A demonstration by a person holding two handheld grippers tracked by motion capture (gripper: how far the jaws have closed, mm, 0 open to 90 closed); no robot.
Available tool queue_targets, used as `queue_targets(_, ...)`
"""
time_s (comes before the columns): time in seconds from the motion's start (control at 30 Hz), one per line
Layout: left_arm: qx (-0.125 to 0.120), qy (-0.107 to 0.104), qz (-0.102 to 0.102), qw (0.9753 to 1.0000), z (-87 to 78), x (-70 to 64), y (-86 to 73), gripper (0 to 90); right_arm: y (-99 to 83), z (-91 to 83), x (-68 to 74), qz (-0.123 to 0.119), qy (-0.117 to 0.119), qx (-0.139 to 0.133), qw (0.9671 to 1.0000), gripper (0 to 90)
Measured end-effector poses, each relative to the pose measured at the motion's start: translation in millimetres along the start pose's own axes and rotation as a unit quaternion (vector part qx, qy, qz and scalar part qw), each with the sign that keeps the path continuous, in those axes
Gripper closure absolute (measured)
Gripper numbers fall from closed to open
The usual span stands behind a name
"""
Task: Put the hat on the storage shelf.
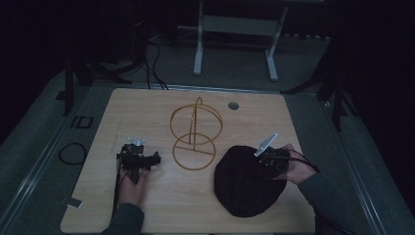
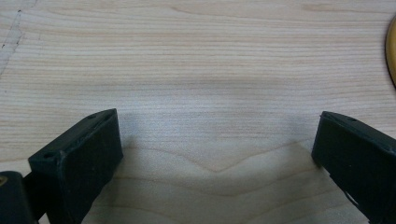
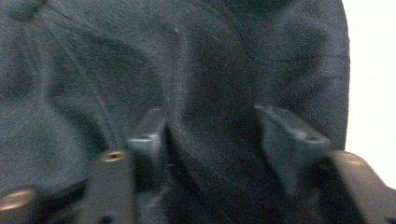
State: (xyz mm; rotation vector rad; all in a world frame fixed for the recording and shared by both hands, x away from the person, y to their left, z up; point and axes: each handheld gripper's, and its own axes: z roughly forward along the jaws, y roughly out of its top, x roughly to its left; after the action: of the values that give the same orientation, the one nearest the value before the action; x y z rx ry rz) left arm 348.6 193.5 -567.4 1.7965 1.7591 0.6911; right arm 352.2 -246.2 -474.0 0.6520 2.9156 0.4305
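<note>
Your right claw (image 3: 210,135): jaws apart, pressing into hat (image 1: 244,181) fabric | your left claw (image 2: 215,154): jaws apart over bare desk (image 1: 147,205) | wire stand (image 1: 195,134) between them, hat near desk's front edge.

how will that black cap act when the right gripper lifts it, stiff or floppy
Probably floppy: the black cap shows soft folds and creases between the right gripper jaws, which stand apart around a ridge of cloth. It likely sags off the table when lifted. It looks light, and woven cloth seems unlikely to slip.

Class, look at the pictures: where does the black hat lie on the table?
In the high view the black hat lies at the table's near right, beside the wire stand, with the right gripper at its right edge.
</note>
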Motion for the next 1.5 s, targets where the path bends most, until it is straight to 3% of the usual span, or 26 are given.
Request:
queue_targets(0.27,0.0,0.0,0.0,1.0,0.0,0.0,0.0,1.2,2.4,1.6,0.8,-0.007,0.004,0.02,0.9998,78.2)
queue_targets(0.37,0.0,0.0,0.0,1.0,0.0,0.0,0.0,1.2,3.6,0.7,-0.4,-0.002,0.004,0.023,0.9997,83.0)
queue_targets(0.63,0.0,0.0,0.0,1.0,-0.1,0.0,0.0,1.2,4.5,-15.5,-0.3,0.018,-0.021,0.001,0.9996,84.6)
queue_targets(1.1,0.0,0.0,0.0,1.0,-0.1,0.0,0.0,1.2,-8.1,-44.4,-6.6,0.034,-0.03,-0.055,0.9975,85.5)
queue_targets(1.5,0.0,0.0,0.0,1.0,-0.1,0.0,0.0,1.2,-14.3,-62.2,-14.6,0.071,-0.063,-0.104,0.99,85.7)
